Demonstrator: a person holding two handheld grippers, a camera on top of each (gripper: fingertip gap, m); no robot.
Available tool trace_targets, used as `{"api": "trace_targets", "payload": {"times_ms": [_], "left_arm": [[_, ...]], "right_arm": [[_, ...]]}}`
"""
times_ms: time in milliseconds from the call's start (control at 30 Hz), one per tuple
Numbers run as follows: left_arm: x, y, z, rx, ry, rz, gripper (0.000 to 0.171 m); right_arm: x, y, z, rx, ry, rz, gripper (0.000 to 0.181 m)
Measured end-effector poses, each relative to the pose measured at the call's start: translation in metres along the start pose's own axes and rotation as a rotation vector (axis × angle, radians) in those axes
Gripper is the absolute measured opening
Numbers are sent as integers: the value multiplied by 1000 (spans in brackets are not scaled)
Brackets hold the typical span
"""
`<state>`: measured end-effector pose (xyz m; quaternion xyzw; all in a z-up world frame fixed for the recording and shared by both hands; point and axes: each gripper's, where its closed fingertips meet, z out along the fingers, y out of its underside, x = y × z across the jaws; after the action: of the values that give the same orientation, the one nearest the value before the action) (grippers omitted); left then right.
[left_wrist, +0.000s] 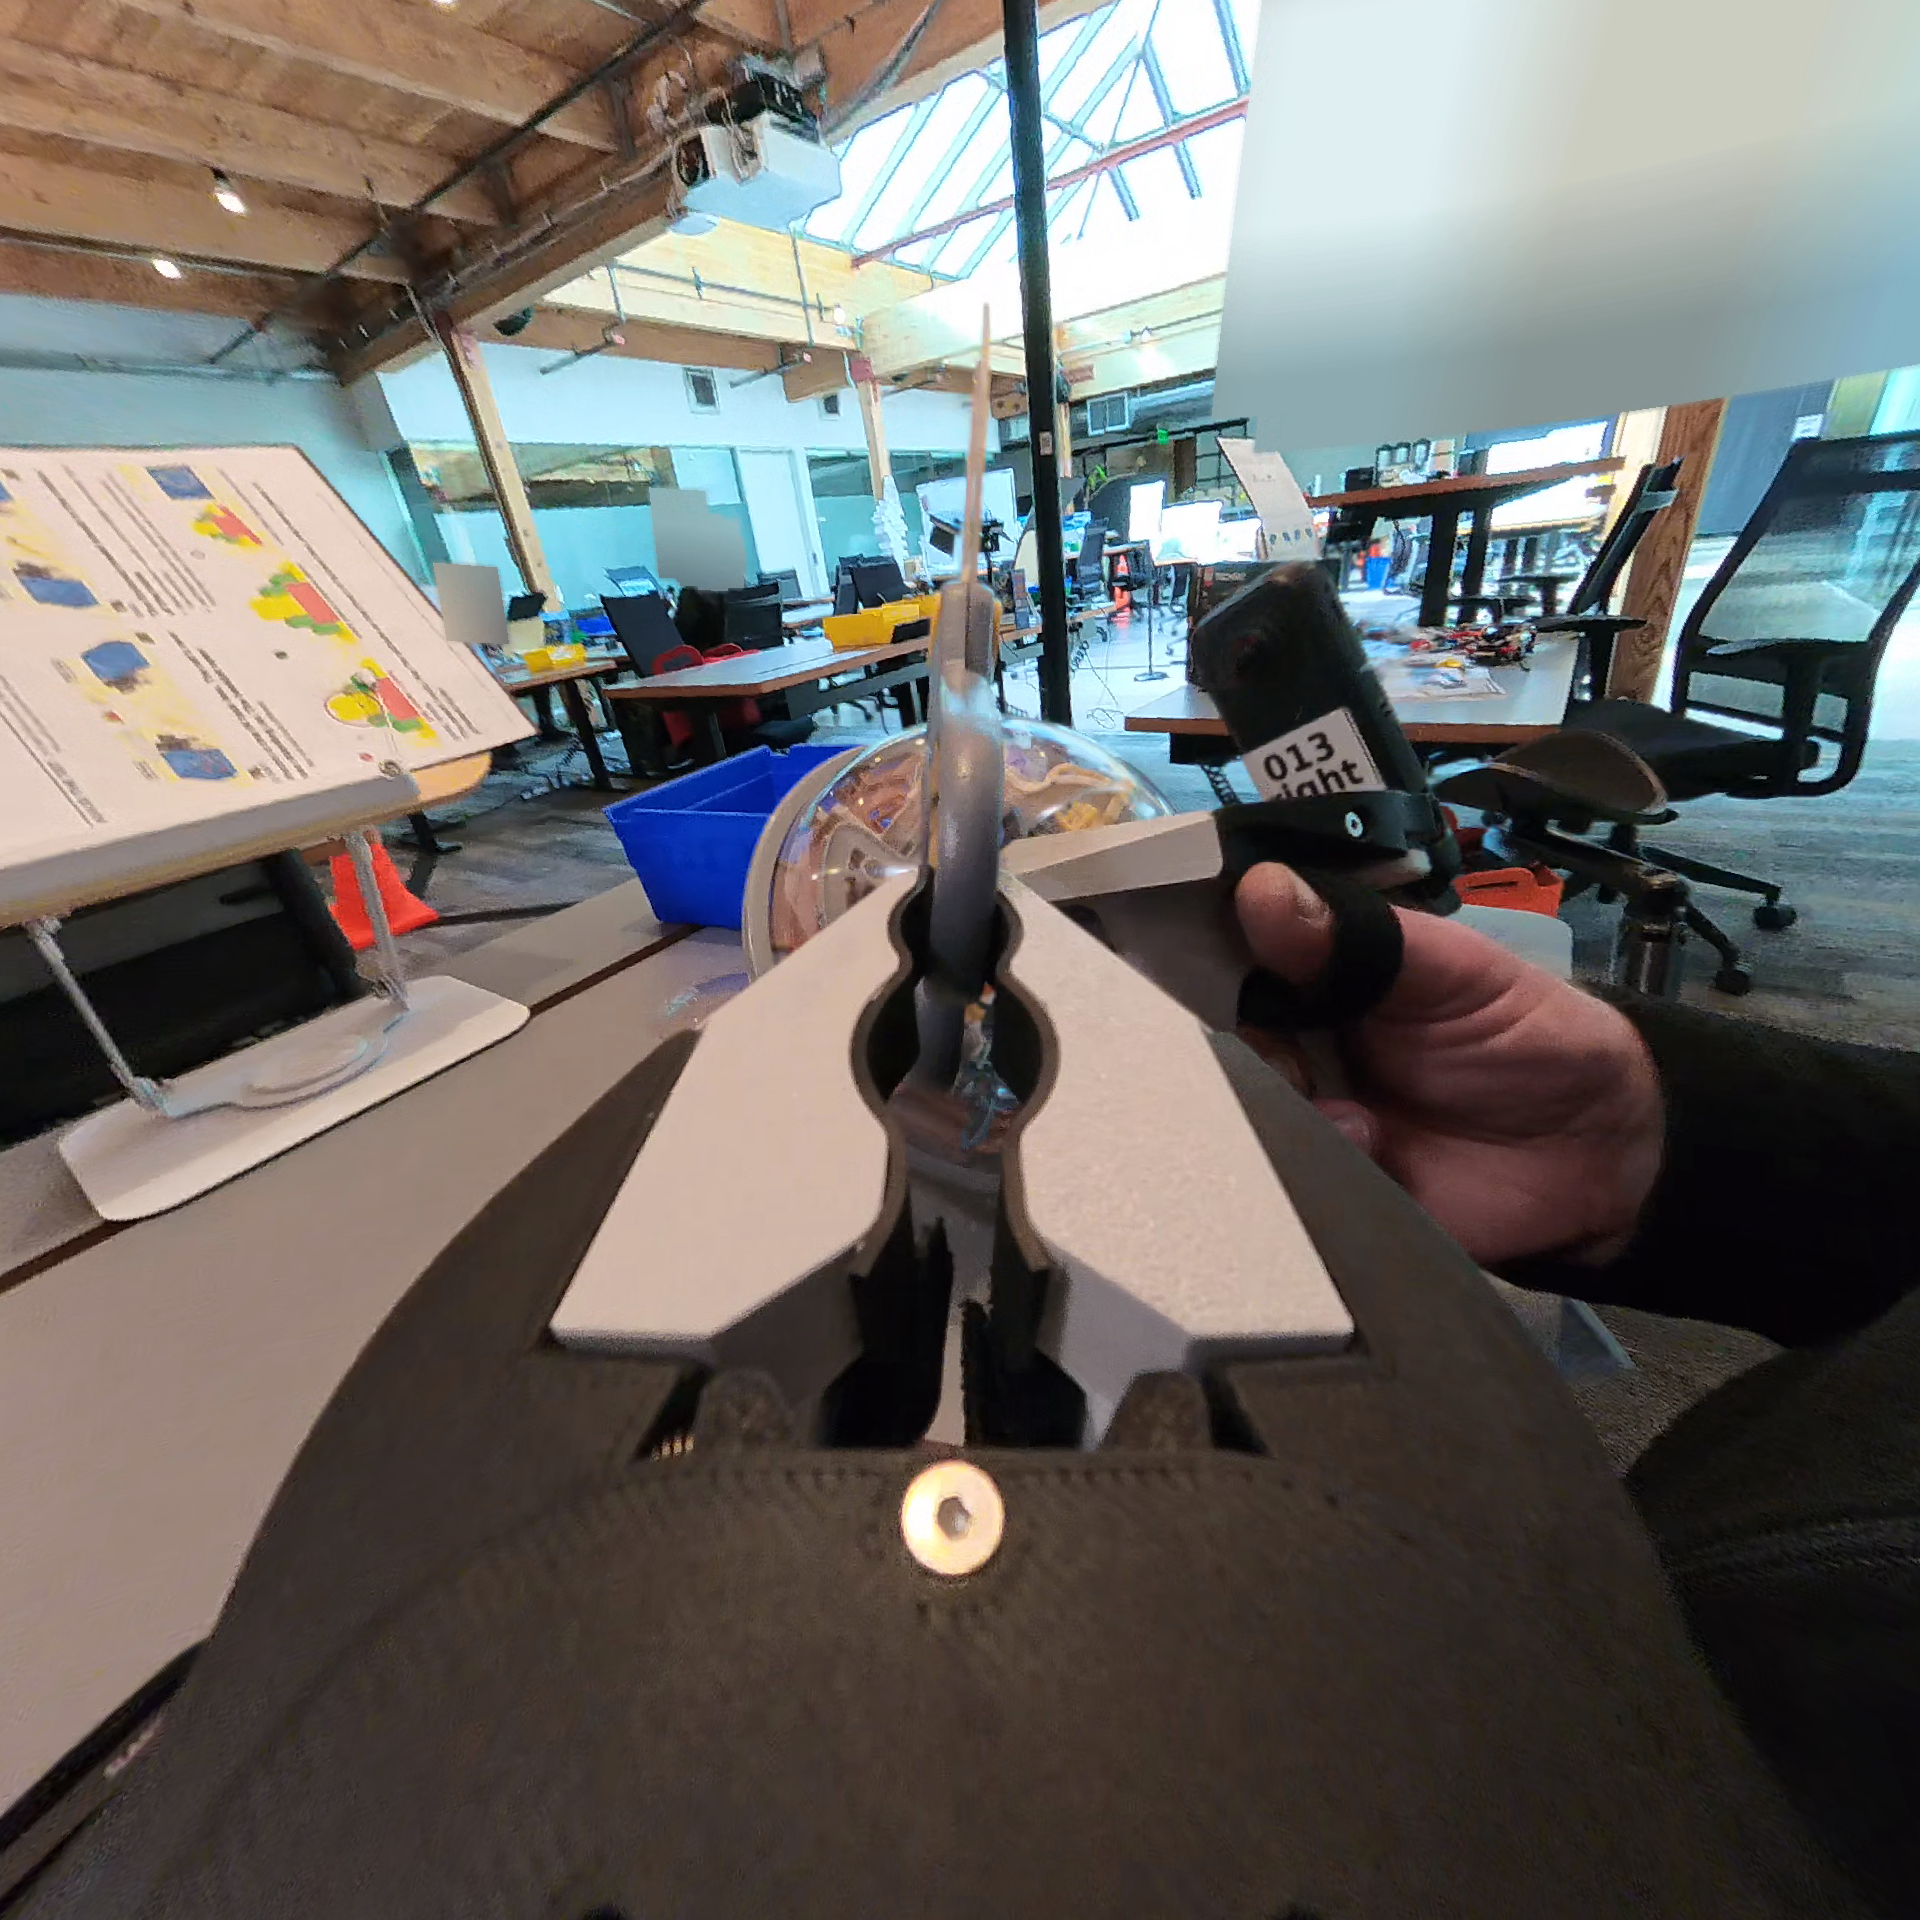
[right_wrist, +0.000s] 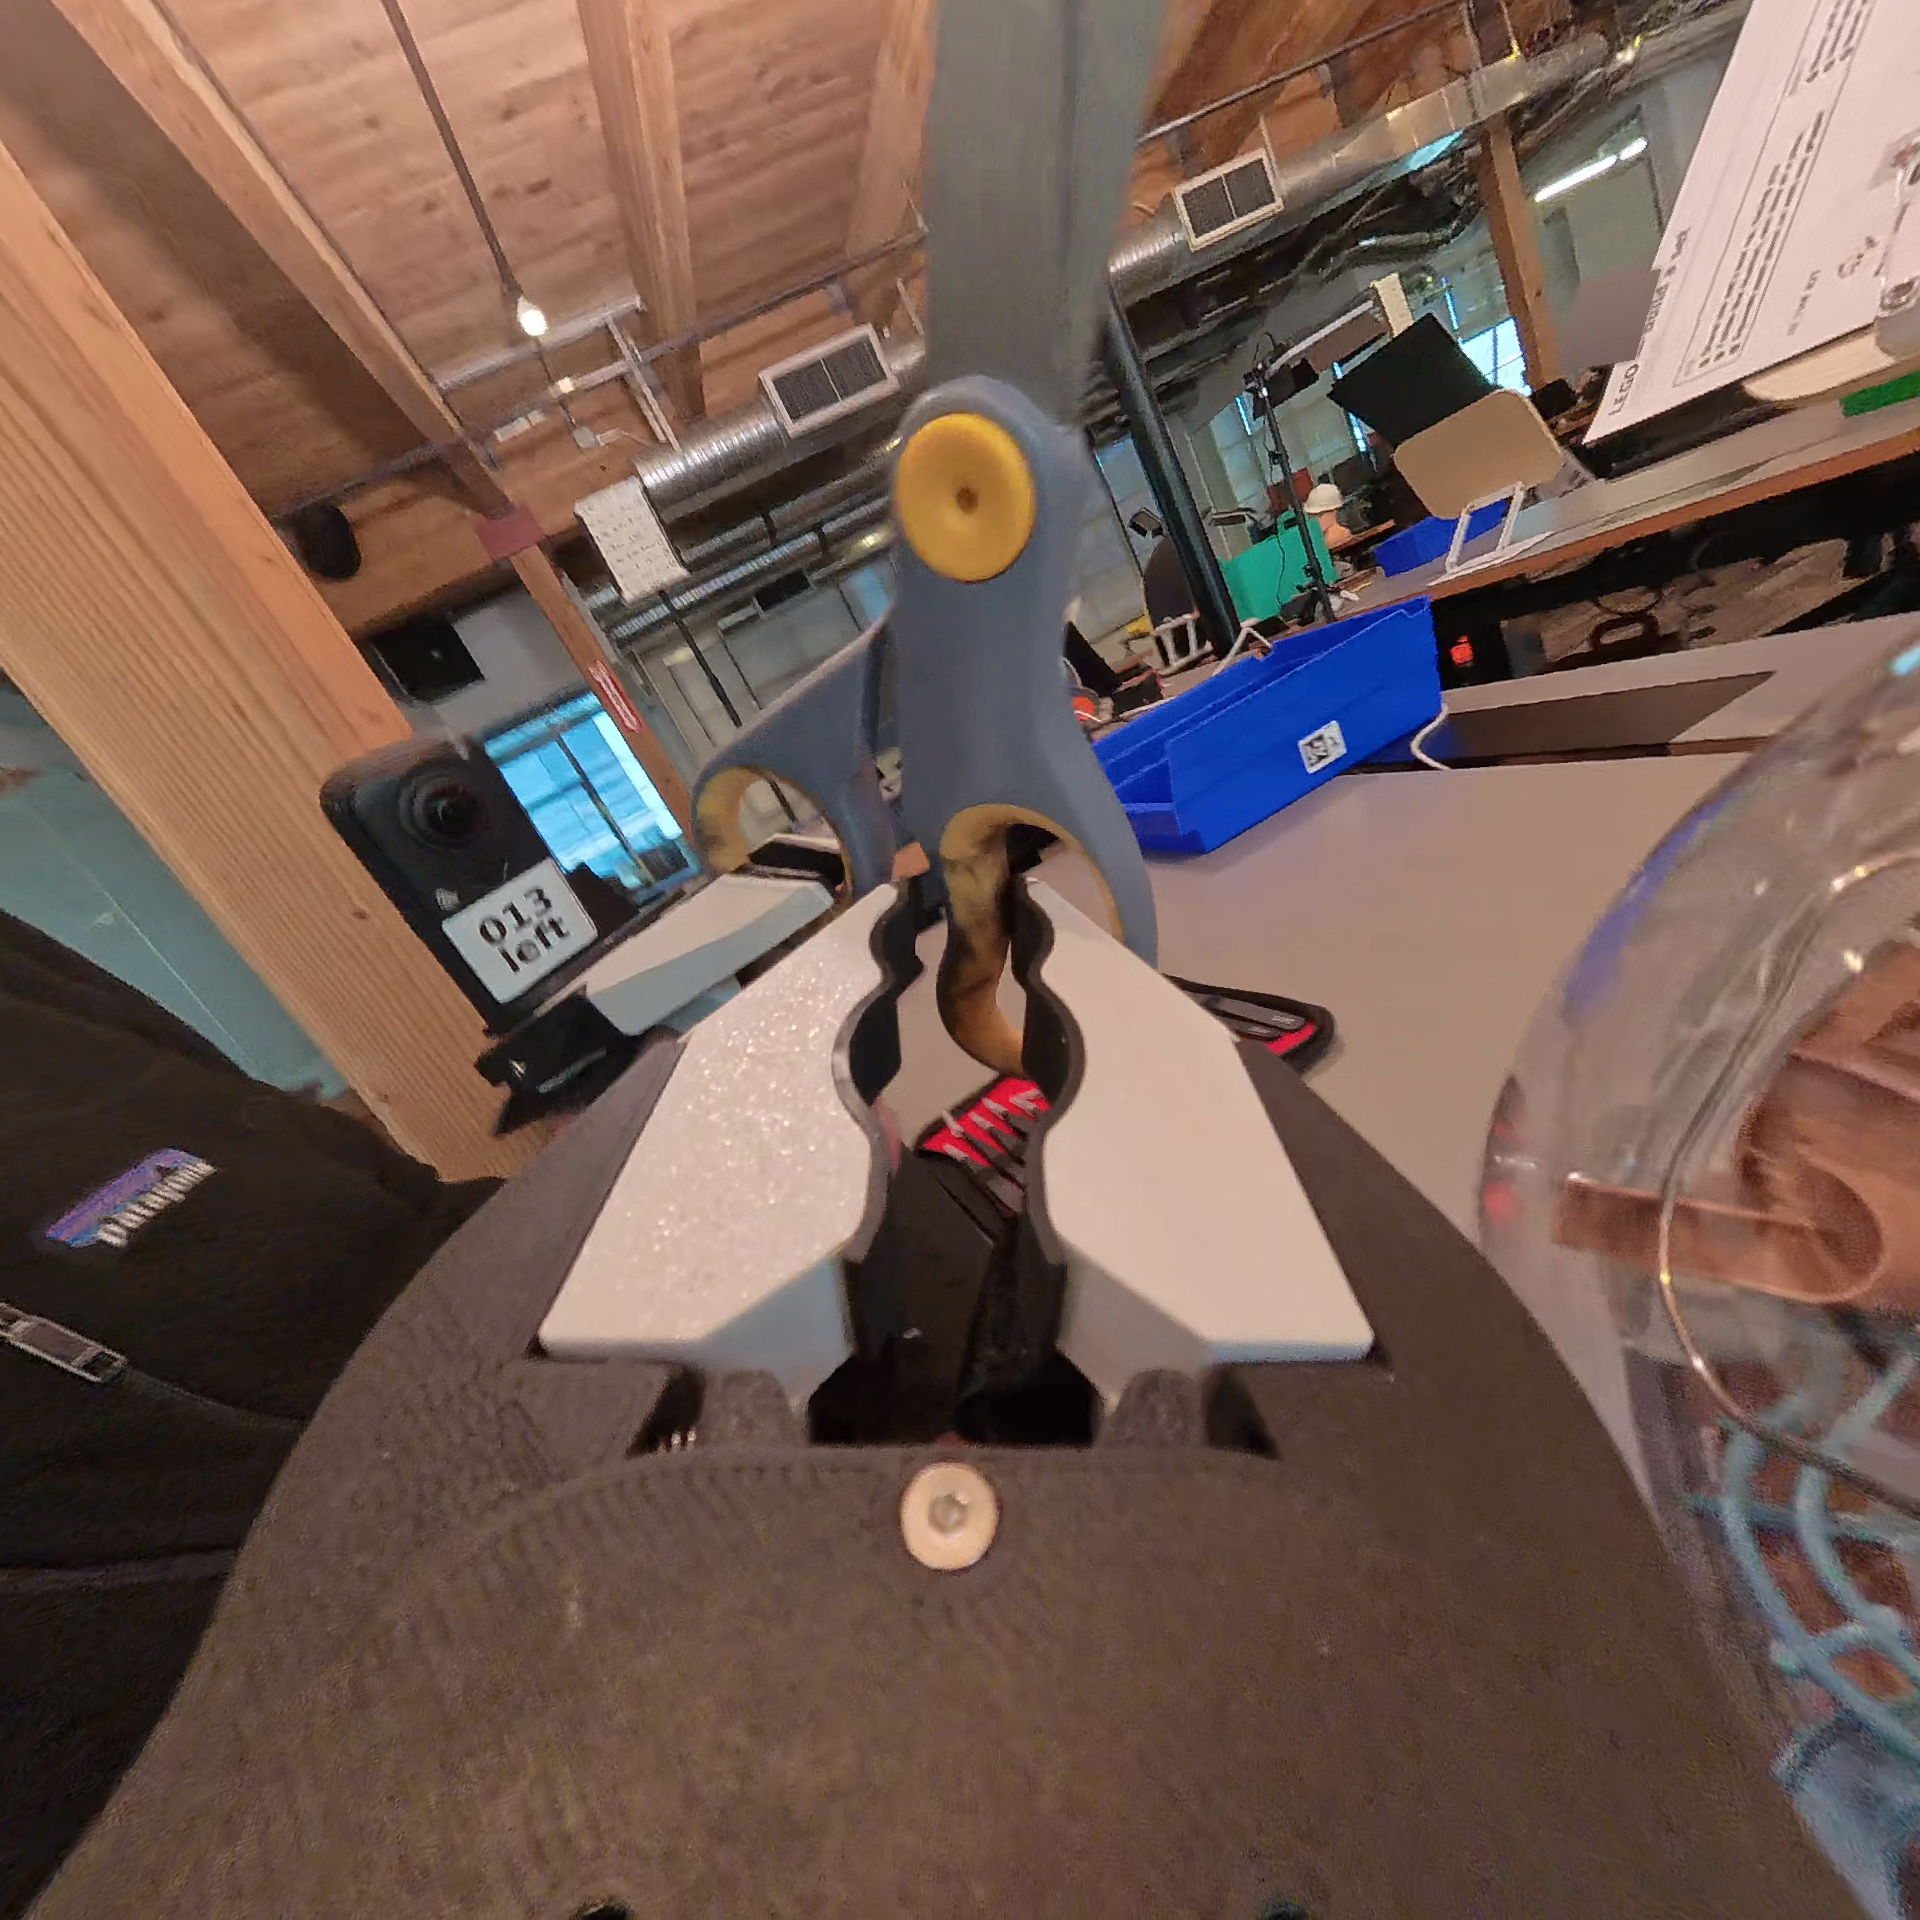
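Left wrist view: the left gripper (left_wrist: 961, 925) had its jaws pressed onto a handle of the grey scissors (left_wrist: 966, 790), seen edge-on with the blades up. Right wrist view: the right gripper (right_wrist: 971, 914) pinched the yellow-lined handle loop. A glass bowl (left_wrist: 831, 831) stood just behind the scissors, with a blue bin (left_wrist: 707, 831) beyond.

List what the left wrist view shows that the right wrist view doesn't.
Left wrist view only: the scissors edge-on in the left gripper, a hand on the other gripper's grip, black office chairs.

Right wrist view only: the scissors' yellow pivot cap and yellow-lined finger loops, one loop clamped in the right gripper; a black fleece sleeve.

Both: grey-handled scissors held by each gripper, glass bowl, blue bin, instruction sheet on a stand, grey table.
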<state>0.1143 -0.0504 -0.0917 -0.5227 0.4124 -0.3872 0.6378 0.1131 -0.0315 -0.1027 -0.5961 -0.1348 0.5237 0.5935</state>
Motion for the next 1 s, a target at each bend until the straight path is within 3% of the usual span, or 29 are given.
{"api": "trace_targets", "payload": {"times_ms": [100,133,167,233,500,600,700,767,900,1000], "left_arm": [[3,-4,4,-9,51,-78,4],[2,-5,5,-7,49,-92,3],[3,-6,7,1,68,-125,3],[5,-5,9,-6,86,-144,3],[25,-4,15,18,58,162,4],[31,1,18,12,48,233,3],[47,5,22,2,50,358,4],[48,4,24,7,28,402,4],[54,6,18,-26,100,434,6],[67,8,3,-34,201,425,25]], "right_arm": [[-2,-1,-6,1,-36,22,15],[-6,-1,-7,-7,-57,16,21],[-11,0,-9,-12,-87,21,43],[-11,-1,-11,0,-89,39,47],[-14,-20,-19,142,-158,179,45],[-11,-17,-18,125,-89,114,48],[-20,-17,-16,130,-111,86,43],[-23,-19,-17,141,-111,43,29],[-22,-13,-23,84,-68,-36,23],[-32,-6,-25,22,-52,-120,22]]}}
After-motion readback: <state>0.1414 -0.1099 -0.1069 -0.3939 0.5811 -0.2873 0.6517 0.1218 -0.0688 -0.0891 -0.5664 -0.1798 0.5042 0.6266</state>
